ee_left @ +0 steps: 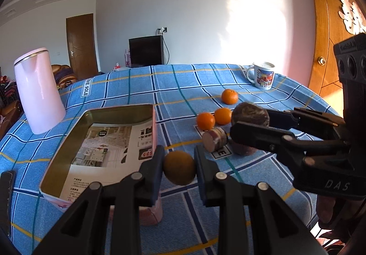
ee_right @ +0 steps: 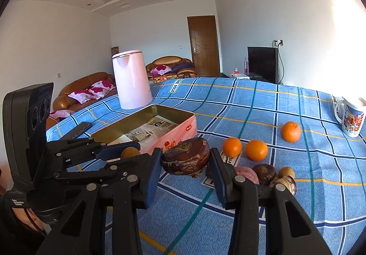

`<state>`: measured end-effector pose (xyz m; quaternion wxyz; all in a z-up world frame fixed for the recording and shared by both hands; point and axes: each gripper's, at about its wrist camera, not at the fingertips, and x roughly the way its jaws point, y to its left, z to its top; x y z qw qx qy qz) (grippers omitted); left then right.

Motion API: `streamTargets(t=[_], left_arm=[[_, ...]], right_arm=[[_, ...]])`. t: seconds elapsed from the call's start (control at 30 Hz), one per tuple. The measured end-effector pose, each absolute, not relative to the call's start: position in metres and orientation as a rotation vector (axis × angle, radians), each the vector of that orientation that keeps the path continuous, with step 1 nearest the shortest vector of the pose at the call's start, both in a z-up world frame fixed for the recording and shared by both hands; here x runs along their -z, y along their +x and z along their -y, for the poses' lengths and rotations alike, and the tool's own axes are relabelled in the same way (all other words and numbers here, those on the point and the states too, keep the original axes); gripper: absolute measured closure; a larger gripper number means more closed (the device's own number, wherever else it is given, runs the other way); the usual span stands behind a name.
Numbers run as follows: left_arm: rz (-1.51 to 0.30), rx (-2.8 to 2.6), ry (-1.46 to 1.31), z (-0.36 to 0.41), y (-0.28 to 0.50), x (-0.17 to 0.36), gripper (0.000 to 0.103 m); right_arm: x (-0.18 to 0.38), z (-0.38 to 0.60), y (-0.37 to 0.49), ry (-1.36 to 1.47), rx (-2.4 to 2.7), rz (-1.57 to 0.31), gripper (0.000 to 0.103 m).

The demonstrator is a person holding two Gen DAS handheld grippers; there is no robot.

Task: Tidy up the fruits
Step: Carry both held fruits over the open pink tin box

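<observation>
Both grippers hold fruit above the worktop [ee_left: 137, 85] – left gripper [ee_left: 179, 169] fingers pinching a small brown fruit [ee_left: 179, 167], right gripper [ee_right: 185, 167] fingers pinching a wrinkled purple fruit [ee_right: 185, 159] across its middle – both look light, firm-skinned, bruisable; the open tin [ee_left: 68, 140] lies left of the fingers.

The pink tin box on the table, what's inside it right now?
Inside the pink tin box lies only a printed paper sheet, no fruit. The near wall hides part of the floor in the right wrist view.

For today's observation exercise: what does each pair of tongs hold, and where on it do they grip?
Left tongs: a small brown round fruit, pinched at its two opposite sides. Right tongs: a dark wrinkled fruit, likewise clamped across its sides.
</observation>
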<state>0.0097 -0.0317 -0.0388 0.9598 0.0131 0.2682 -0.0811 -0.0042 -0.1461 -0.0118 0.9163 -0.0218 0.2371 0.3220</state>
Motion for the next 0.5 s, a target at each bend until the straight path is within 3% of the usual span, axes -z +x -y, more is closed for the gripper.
streamTargets(t=[0.5], left_arm=[[-0.528, 0.075, 0.004, -0.005, 0.033, 0.034, 0.075]], right_arm=[[-0.005, 0.105, 0.021, -0.117, -0.701, -0.479, 0.059]])
